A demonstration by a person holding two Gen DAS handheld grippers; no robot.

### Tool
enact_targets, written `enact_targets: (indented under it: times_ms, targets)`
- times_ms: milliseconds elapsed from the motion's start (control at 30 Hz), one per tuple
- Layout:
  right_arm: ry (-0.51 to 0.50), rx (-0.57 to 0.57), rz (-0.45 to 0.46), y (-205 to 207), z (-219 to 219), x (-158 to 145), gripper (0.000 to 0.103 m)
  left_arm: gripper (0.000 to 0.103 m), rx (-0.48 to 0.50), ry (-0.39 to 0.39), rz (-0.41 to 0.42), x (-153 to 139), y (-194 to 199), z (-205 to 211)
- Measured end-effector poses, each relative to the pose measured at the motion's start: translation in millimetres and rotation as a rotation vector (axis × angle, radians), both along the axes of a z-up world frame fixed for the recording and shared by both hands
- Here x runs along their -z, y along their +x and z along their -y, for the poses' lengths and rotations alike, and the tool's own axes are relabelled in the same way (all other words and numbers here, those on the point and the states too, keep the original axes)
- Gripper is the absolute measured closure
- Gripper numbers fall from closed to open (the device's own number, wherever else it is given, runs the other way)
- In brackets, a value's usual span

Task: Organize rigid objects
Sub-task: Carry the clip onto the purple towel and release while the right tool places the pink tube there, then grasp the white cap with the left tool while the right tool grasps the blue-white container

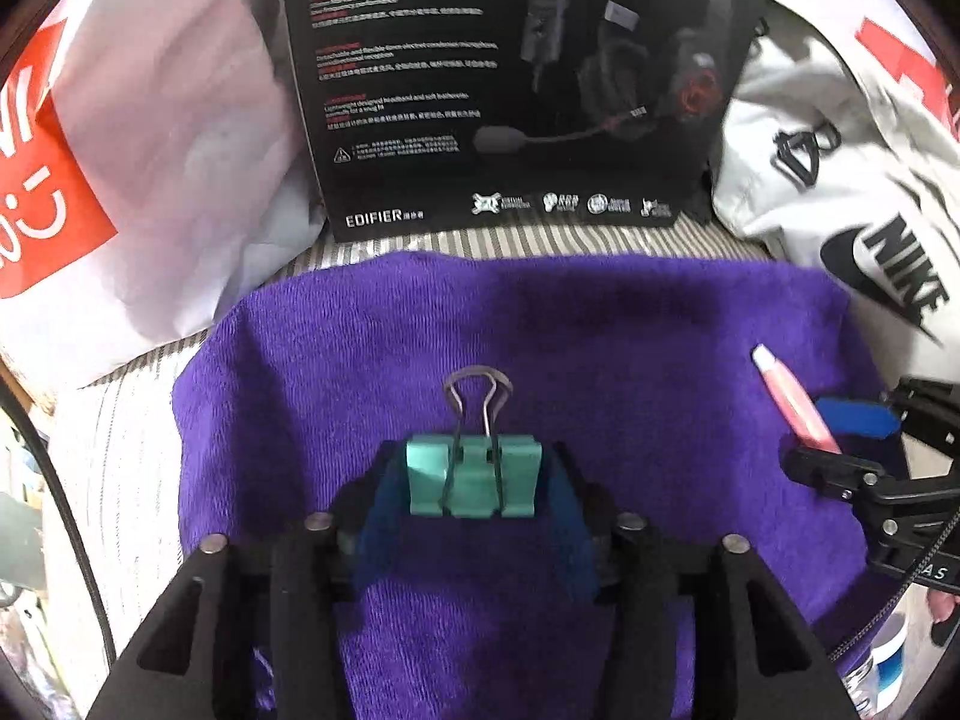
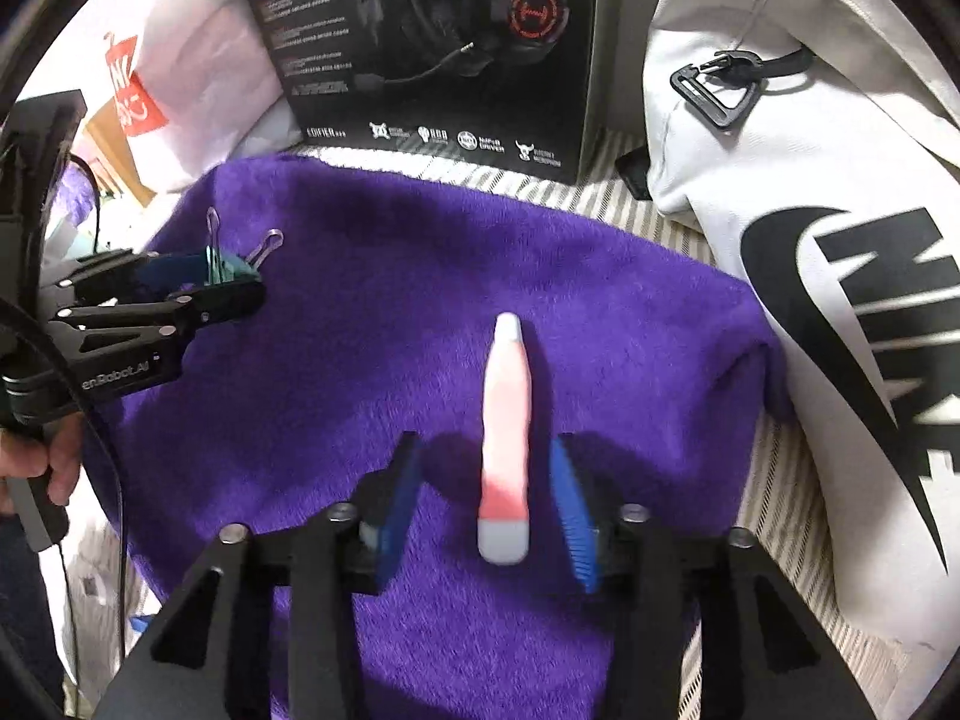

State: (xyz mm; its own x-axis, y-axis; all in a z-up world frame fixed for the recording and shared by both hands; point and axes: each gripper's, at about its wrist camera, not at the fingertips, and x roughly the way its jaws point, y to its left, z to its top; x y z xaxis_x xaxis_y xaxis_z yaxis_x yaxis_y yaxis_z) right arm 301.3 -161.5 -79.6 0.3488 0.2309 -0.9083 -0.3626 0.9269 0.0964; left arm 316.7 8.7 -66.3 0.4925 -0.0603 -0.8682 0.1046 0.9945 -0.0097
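A teal binder clip (image 1: 474, 480) with wire handles sits between the blue pads of my left gripper (image 1: 474, 462), which is shut on it just above the purple towel (image 1: 600, 330). From the right wrist view the same clip (image 2: 225, 267) shows in the left gripper (image 2: 234, 279) at the towel's left side. A pink tube with pale ends (image 2: 507, 420) lies on the purple towel (image 2: 360, 360). My right gripper (image 2: 486, 447) stands open around the tube's near half, with gaps on both sides. In the left wrist view the tube (image 1: 786, 396) and right gripper (image 1: 840, 441) appear at the far right.
A black headset box (image 1: 510, 90) stands upright behind the towel. A white bag with a black logo (image 2: 810, 240) crowds the right side. A white plastic bag with a red patch (image 1: 150, 150) lies at the left. A hand (image 2: 54, 462) holds the left gripper's handle.
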Motion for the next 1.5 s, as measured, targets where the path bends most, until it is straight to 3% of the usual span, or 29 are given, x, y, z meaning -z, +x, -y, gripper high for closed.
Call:
enact_targets:
  times_ms: [100, 200, 400, 600, 867, 1000, 1300, 1500]
  targets:
    - [0.0, 0.021, -0.011, -9.1, 4.1, -3.3, 0.058, 0.045, -0.003, 0.007, -0.004, 1.7, -7.5, 1.7]
    - [0.024, 0.051, 0.017, -24.0, 12.3, -17.7, 0.058, 0.045, -0.032, 0.0, -0.003, -2.9, -19.6, -2.5]
    - [0.068, 0.119, 0.094, -74.3, 34.6, -58.9, 0.046, 0.045, -0.028, -0.025, 0.065, -46.2, -68.1, -13.9]
    - [0.092, 0.174, 0.124, -125.8, 53.2, -76.5, 0.044, 0.043, -0.034, -0.058, 0.119, -67.1, -127.7, -26.1]
    - [0.13, 0.244, 0.105, -179.5, 70.3, -70.1, 0.044, 0.043, 0.02, -0.063, 0.136, -48.2, -198.0, -15.0]
    - [0.142, 0.249, 0.096, -199.5, 73.4, -62.7, 0.044, 0.042, 0.039, -0.002, 0.117, -24.9, -220.7, -7.1]
    - [0.125, 0.25, 0.058, -218.2, 79.7, -41.9, 0.044, 0.042, 0.029, -0.061, 0.1, 7.9, -226.0, -11.4]
    - [0.129, 0.262, 0.049, -224.0, 86.9, -34.8, 0.044, 0.043, 0.037, -0.061, 0.139, 12.1, -227.0, -10.5]
